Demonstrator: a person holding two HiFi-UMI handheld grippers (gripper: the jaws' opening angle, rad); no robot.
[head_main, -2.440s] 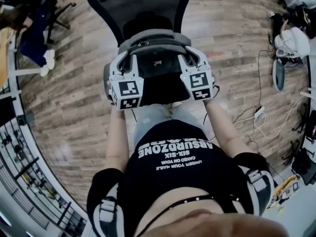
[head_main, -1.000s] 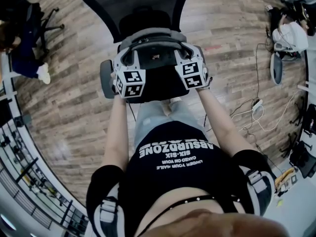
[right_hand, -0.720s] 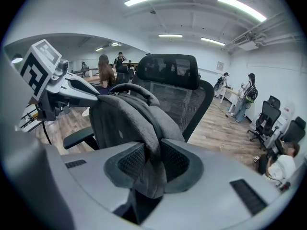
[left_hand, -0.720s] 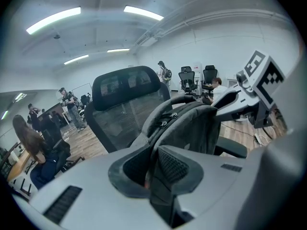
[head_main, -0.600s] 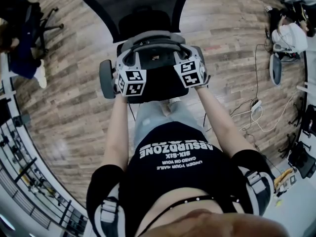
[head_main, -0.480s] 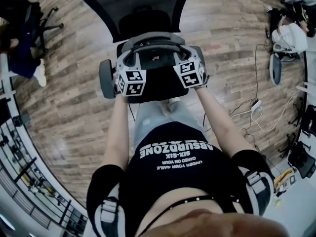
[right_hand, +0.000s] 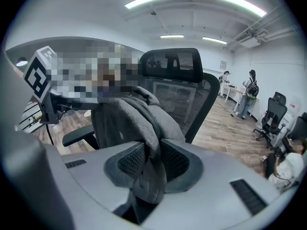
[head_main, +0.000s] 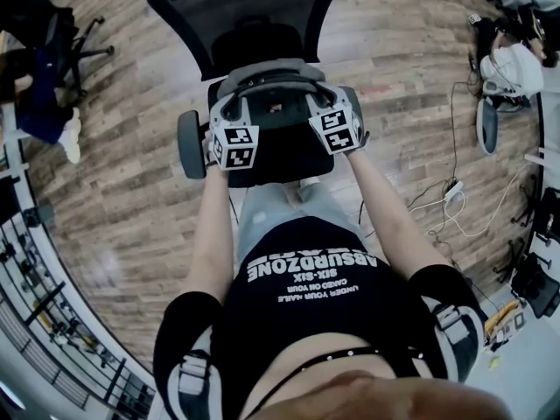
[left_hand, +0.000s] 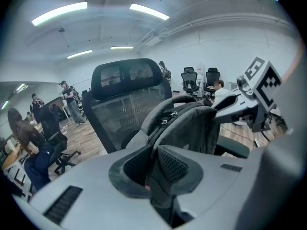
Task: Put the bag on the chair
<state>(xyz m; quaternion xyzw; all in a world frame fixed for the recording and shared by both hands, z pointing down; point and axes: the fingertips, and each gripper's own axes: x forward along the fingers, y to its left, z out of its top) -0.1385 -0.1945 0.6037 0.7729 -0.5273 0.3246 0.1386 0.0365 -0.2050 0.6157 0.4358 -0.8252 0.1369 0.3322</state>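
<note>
1. The left gripper (left_hand: pixel 153 170) has its jaws drawn in on a fold of the grey bag (left_hand: pixel 192 128), which is pinched between the ribbed pads (left_hand: pixel 175 164).
2. The right gripper (right_hand: pixel 152 164) grips the same way: its jaws clamp a strip of the bag's fabric, which droops below the pads (right_hand: pixel 129 162).
3. The bag hangs upright between the two grippers, just in front of the mesh backrest of the black chair (head_main: pixel 236 7) and over its seat. Whether its base touches the seat cannot be told.
4. Only the head view shows both grippers flanking the bag from above, the chair's armrest (head_main: pixel 189 143), and the cables (head_main: pixel 455 195) on the wooden floor (head_main: pixel 131 199).
5. Only the left gripper view shows the bag's zip pulls (left_hand: pixel 165 121). The right gripper view shows the chair's headrest (right_hand: pixel 172 61) front-on.
</note>
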